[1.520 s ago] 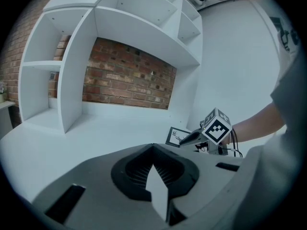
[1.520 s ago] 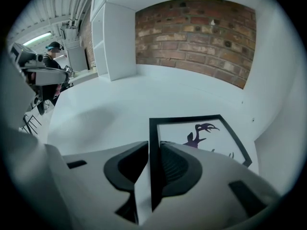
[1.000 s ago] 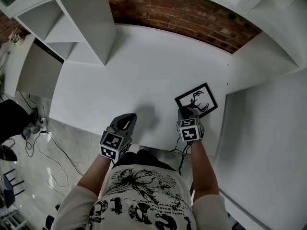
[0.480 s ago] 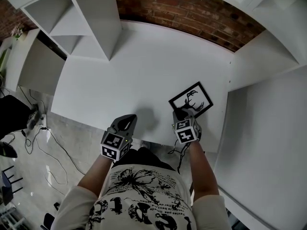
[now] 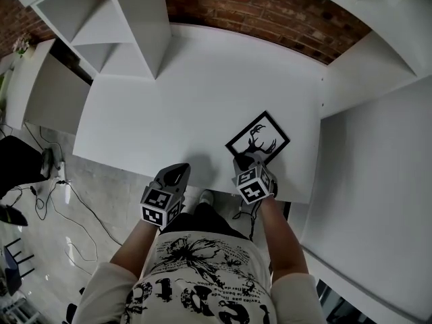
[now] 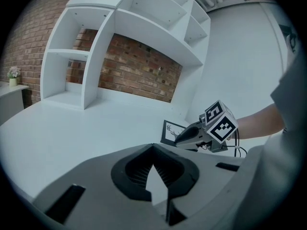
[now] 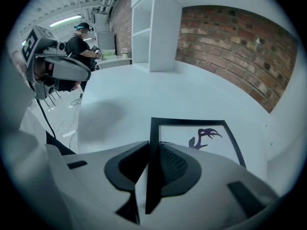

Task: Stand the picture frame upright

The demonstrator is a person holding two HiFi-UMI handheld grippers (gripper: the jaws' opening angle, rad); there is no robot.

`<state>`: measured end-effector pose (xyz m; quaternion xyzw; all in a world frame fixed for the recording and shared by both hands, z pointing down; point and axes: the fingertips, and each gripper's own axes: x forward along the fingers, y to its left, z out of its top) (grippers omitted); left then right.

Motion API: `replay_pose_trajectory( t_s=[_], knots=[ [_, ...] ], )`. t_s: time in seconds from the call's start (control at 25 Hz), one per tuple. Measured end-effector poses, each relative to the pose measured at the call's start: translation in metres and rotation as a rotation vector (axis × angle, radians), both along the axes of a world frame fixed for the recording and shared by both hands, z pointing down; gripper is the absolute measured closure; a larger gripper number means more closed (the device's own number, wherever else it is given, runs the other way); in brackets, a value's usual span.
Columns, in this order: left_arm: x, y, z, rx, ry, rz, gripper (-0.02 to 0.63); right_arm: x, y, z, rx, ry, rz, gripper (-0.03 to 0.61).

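The white desk (image 5: pixel 189 100) spreads ahead of both tools, bare and smooth. That is the first hazard: a frame edge set down on it will likely skid rather than bite. The shelf unit (image 5: pixel 128 25) stands well ahead and to the left of the left tool, too far off to lean anything against.

The picture frame (image 5: pixel 258 138), with its antlered print, reaches forward from the right tool (image 5: pixel 246 163) towards the desk's right side. It lies low and close to flat; I cannot tell whether its far edge touches the desk. The right tool pinches the frame's thin near rim (image 7: pixel 152 128), close to one corner.

So narrow and off-centre a hold is the main risk. As the frame tips up, its weight may twist it between the pads, so it swings, slips out or slams back down. No support on its back is in view; if there is none, or it is folded, the frame will probably topple once let go.

The left tool (image 5: pixel 177 173) hovers to the left of the right tool, over the desk's near edge. Its jaws are pressed together on nothing, so it gives no steadying. Brought in carelessly, it could knock the frame.
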<state>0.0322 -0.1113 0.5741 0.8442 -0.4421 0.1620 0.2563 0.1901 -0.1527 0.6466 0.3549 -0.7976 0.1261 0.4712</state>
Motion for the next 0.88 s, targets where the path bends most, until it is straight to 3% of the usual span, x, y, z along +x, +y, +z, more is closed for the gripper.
replay_pose_trajectory(
  t_s=[0.88],
  knots=[
    [-0.058,0.064,-0.005,-0.019,-0.015,-0.016,0.604,-0.090,0.094,0.000,-0.031,0.036,-0.157,0.505]
  ],
)
